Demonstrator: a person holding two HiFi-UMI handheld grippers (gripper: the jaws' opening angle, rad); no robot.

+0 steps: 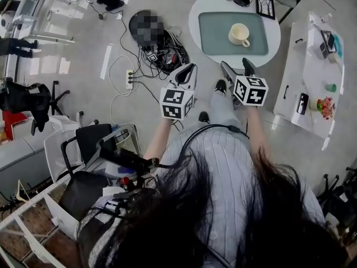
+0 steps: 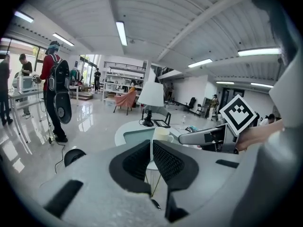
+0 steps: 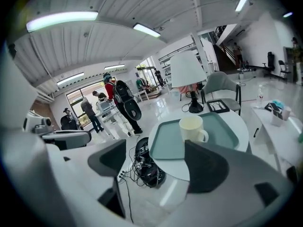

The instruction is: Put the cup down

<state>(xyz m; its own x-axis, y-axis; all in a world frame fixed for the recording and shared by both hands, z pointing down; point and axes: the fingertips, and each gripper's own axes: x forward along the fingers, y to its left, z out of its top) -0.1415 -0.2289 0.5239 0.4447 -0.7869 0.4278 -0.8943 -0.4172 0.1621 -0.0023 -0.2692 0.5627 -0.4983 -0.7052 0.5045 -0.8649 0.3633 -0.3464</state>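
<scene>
— Over on the round table (image 1: 196, 17) sits the cup (image 1: 239, 35), upright on the teal tray (image 1: 215, 43), its handle (image 3: 204, 136) sticking out to the right in the right gripper view. By our reading it's already down.

— Agreed, and neither tool has it. Our left gripper (image 1: 188, 71) has its jaws pressed nearly together with nothing between them. Our right gripper (image 1: 236, 67) has its jaws spread wide, and only floor and table show in the gap.

— Both hang well short of the table, out over the floor in front of us.

— If we had to take the cup up again, how would it handle?

— It looks like glazed ceramic, we'd judge: rigid, fairly light, slick on the wall, and breakable if it goes off the table. We'd pinch across the wall near the lip, one pad inside and one outside, or close on the handle loop.

— And we'd set it flat and gently, with no drop.
</scene>
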